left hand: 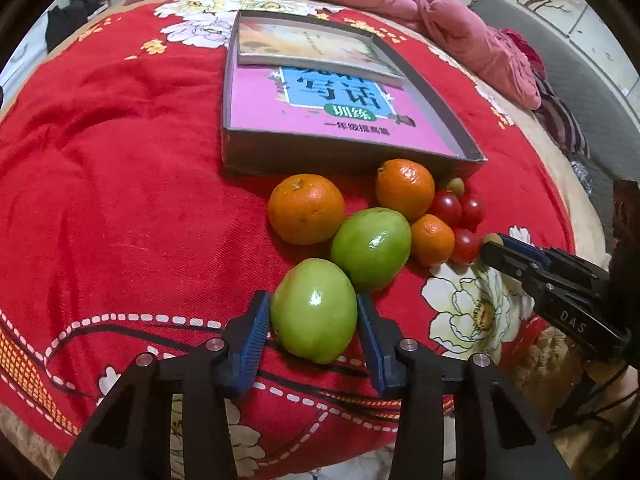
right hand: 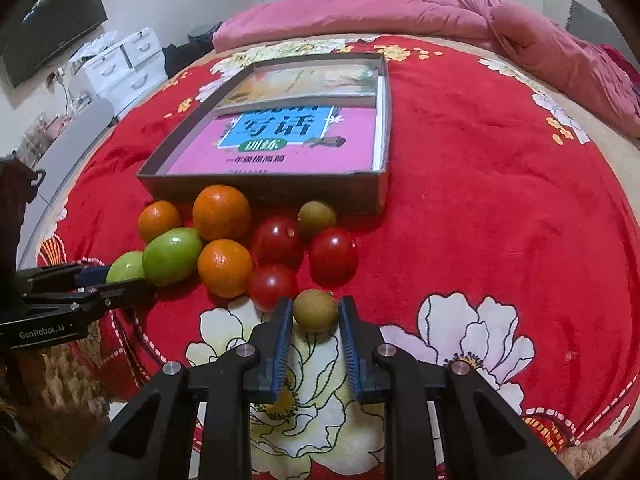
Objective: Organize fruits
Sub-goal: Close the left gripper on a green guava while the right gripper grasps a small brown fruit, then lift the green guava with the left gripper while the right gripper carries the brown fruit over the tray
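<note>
Left claw (left hand: 314, 312) was clamped on the near green fruit (left hand: 314, 312), low on the red bedspread (left hand: 120, 160). Right claw (right hand: 314, 314) gripped a small brown fruit (right hand: 315, 310). Other fruit lay just near of the box (right hand: 280, 190).

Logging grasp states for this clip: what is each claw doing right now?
Left claw: closed on the nearer green fruit.
Right claw: closed on a small brown fruit.

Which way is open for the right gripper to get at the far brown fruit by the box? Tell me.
Probably none straight ahead: the right gripper is shut on the near brown fruit, and red tomatoes lie between it and the far brown fruit.
</note>
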Action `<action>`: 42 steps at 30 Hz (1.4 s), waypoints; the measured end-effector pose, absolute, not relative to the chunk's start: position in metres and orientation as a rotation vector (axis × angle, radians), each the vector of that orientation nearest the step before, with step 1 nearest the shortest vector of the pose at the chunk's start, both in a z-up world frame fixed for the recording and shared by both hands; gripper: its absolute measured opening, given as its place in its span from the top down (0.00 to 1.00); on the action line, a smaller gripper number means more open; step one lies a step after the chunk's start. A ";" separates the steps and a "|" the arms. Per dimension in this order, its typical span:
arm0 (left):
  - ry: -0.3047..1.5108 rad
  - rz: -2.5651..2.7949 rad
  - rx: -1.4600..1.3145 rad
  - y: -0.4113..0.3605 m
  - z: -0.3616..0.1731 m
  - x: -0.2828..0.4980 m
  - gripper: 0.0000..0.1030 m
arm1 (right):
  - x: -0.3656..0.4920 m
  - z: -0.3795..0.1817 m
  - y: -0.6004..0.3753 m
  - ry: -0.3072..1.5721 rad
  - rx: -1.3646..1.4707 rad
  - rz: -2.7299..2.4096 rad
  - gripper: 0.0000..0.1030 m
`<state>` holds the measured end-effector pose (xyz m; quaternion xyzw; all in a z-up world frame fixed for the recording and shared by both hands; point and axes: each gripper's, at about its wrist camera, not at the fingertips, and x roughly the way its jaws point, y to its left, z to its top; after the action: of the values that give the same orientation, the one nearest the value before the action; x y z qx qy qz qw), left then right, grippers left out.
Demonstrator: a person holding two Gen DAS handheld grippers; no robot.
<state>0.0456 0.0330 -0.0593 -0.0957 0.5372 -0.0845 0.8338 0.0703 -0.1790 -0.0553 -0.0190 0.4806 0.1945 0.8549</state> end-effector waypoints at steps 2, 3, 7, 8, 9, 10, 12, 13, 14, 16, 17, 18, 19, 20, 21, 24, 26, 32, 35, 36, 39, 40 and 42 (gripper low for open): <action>1.129 -0.178 -0.203 0.033 -0.056 0.044 0.57 | 0.070 -0.052 -0.182 0.995 -0.026 0.407 0.76; 1.126 -0.175 -0.206 0.034 -0.054 0.043 0.57 | 0.070 -0.050 -0.183 0.987 -0.021 0.404 0.76; 1.109 -0.173 -0.215 0.036 -0.045 0.042 0.57 | 0.070 -0.042 -0.187 0.950 -0.001 0.403 0.76; 1.104 -0.171 -0.216 0.036 -0.043 0.042 0.57 | 0.070 -0.040 -0.187 0.935 0.003 0.406 0.76; 1.100 -0.169 -0.217 0.036 -0.041 0.042 0.57 | 0.070 -0.038 -0.188 0.927 0.003 0.406 0.76; 1.092 -0.168 -0.219 0.036 -0.038 0.042 0.57 | 0.070 -0.036 -0.188 0.919 0.004 0.407 0.76; 1.081 -0.162 -0.217 0.037 -0.035 0.043 0.57 | 0.070 -0.034 -0.188 0.905 0.007 0.408 0.76; 1.071 -0.160 -0.214 0.036 -0.031 0.043 0.57 | 0.070 -0.032 -0.189 0.899 0.008 0.407 0.76; 1.064 -0.158 -0.211 0.037 -0.029 0.043 0.57 | 0.071 -0.031 -0.189 0.898 0.012 0.407 0.76; 1.049 -0.152 -0.202 0.037 -0.025 0.044 0.57 | 0.072 -0.028 -0.190 0.884 0.018 0.409 0.76; 1.043 -0.149 -0.200 0.037 -0.023 0.046 0.57 | 0.072 -0.026 -0.190 0.879 0.017 0.409 0.76; 1.040 -0.146 -0.200 0.037 -0.021 0.047 0.57 | 0.073 -0.025 -0.190 0.875 0.019 0.410 0.76; 1.036 -0.144 -0.201 0.037 -0.020 0.049 0.57 | 0.074 -0.024 -0.190 0.870 0.022 0.413 0.76; 1.032 -0.140 -0.204 0.038 -0.018 0.051 0.57 | 0.076 -0.022 -0.189 0.861 0.019 0.415 0.76; 1.028 -0.136 -0.205 0.038 -0.016 0.053 0.57 | 0.077 -0.020 -0.188 0.854 0.015 0.417 0.76; 1.018 -0.122 -0.206 0.040 -0.012 0.059 0.57 | 0.080 -0.016 -0.187 0.836 0.019 0.427 0.76; 1.009 -0.114 -0.211 0.041 -0.009 0.063 0.57 | 0.084 -0.013 -0.186 0.820 0.022 0.433 0.76; 0.985 -0.088 -0.212 0.044 -0.001 0.079 0.57 | 0.095 -0.006 -0.184 0.782 0.022 0.451 0.76; 0.978 -0.078 -0.212 0.044 0.001 0.086 0.57 | 0.100 -0.003 -0.183 0.766 0.019 0.458 0.76; 0.976 -0.073 -0.210 0.044 0.001 0.089 0.57 | 0.102 -0.002 -0.182 0.760 0.018 0.459 0.76; 0.974 -0.061 -0.201 0.043 0.001 0.096 0.57 | 0.105 -0.002 -0.182 0.754 0.016 0.461 0.76; 0.972 -0.058 -0.198 0.043 0.001 0.099 0.57 | 0.107 -0.002 -0.182 0.754 0.017 0.463 0.76; 0.969 -0.052 -0.192 0.043 0.001 0.104 0.57 | 0.109 -0.002 -0.182 0.751 0.011 0.461 0.76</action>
<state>0.1038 0.0425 0.0011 -0.0923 0.4648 -0.0248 0.8802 0.1094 -0.1816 -0.0018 0.0052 0.3634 0.2233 0.9045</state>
